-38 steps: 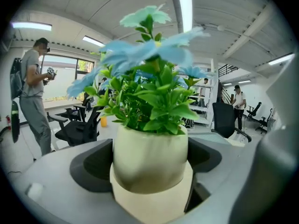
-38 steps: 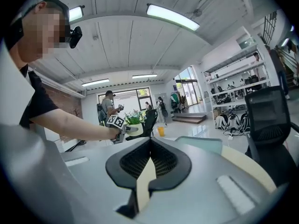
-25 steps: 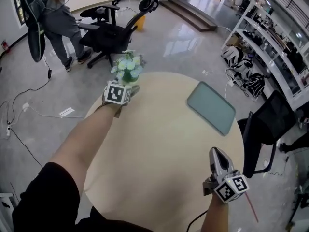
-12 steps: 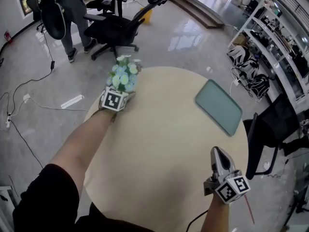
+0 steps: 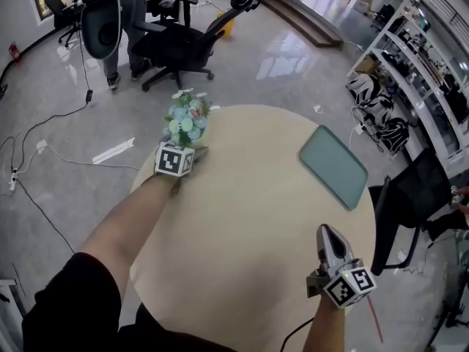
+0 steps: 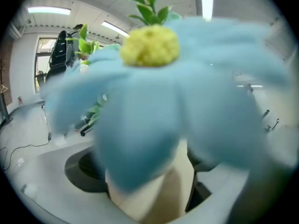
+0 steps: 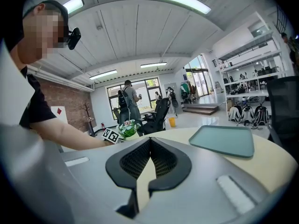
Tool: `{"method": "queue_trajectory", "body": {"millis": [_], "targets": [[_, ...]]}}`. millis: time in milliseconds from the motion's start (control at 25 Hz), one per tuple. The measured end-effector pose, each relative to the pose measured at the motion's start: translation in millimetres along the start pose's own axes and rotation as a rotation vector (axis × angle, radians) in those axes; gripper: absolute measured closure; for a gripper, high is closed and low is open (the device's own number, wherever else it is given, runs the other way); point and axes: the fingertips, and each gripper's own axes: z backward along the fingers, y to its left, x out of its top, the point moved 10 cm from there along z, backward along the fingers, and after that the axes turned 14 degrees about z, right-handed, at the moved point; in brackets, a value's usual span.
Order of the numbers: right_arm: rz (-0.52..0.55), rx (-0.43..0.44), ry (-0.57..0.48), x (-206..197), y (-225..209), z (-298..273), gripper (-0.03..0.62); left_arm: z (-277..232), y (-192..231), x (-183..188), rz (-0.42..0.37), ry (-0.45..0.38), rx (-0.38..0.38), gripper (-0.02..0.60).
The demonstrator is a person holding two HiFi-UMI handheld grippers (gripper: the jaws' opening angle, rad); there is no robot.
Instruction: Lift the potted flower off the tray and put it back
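The potted flower, pale blue and white blooms in a cream pot, is at the table's far left edge, well away from the grey-green tray. My left gripper is shut on the pot. In the left gripper view a blue petal with a yellow centre fills the picture, and the cream pot sits between the dark pads. My right gripper hovers over the near right of the table, shut and empty, with its jaws meeting at the tip. From there the flower shows to the left and the bare tray to the right.
The round beige table drops off just beyond the flower. Black office chairs and a standing person are behind it. Another black chair stands at the right edge, with shelves beyond. Cables lie on the floor.
My left gripper has come lower over the table's left edge, bringing the flower with it. The right gripper has barely shifted. The person behind has walked to the right.
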Motion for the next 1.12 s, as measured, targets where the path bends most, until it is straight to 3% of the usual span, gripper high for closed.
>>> {"method": "queue_trajectory", "body": {"millis": [440, 680, 880, 1120], "targets": [[0.000, -0.046, 0.008, 26, 23, 22, 0.580, 81, 1, -9, 0.029, 0.049, -0.059, 0.066], [0.001, -0.132, -0.008, 51, 45, 50, 0.579, 137, -11, 11, -0.019, 0.047, -0.199, 0.067], [-0.010, -0.234, -0.022, 69, 70, 81, 0.579, 175, -23, 44, -0.038, -0.007, -0.323, 0.085], [-0.012, -0.344, -0.036, 91, 97, 121, 0.580, 228, -45, 86, -0.064, -0.103, -0.479, 0.179]]}}
